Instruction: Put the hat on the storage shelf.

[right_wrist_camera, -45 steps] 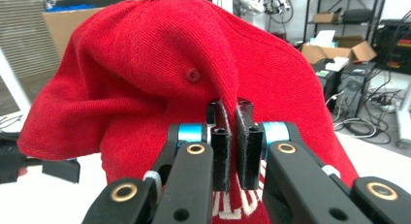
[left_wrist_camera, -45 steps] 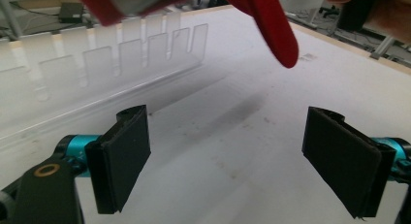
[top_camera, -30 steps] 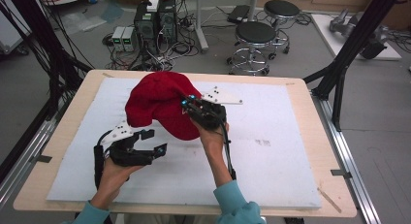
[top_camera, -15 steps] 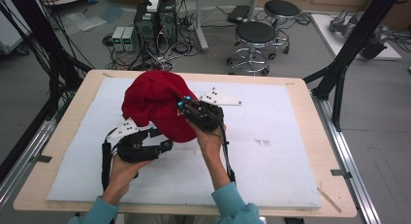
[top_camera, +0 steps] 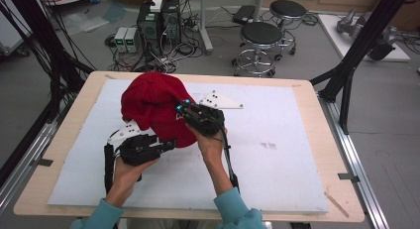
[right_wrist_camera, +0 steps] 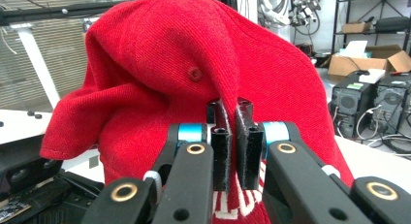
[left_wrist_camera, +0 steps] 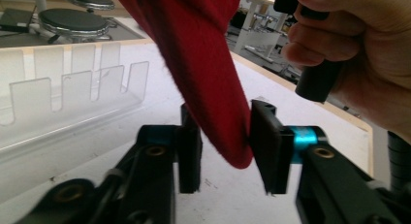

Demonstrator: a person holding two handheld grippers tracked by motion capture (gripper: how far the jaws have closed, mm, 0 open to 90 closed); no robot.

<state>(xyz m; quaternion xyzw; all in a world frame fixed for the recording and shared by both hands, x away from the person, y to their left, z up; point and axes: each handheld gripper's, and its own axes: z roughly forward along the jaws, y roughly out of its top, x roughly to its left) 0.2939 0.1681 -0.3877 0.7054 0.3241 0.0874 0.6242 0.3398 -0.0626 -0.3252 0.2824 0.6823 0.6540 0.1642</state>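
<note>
A: Where's the red cap [top_camera: 154,109] sitting right now?

B: Held up off the white foam mat [top_camera: 277,184], toward ten o'clock from the table's middle. The right gripper [top_camera: 187,111] has its jaws pressed together on a fold of the cap's fabric, near the white lettering.

A: And the left gripper [top_camera: 166,143]?

B: Its jaws are spread, one either side of the cap's lower edge [left_wrist_camera: 231,151]. That edge hangs down between the pads [left_wrist_camera: 265,144], close to both, not yet pinched.

A: So which way does the cap lie from it?

B: At about one o'clock from the left gripper in the high view. The left is well placed to close on the hem, I'd judge.

A: Material?

B: Soft ribbed knit, domed crown with a covered button [right_wrist_camera: 195,73], floppy where it folds
</note>
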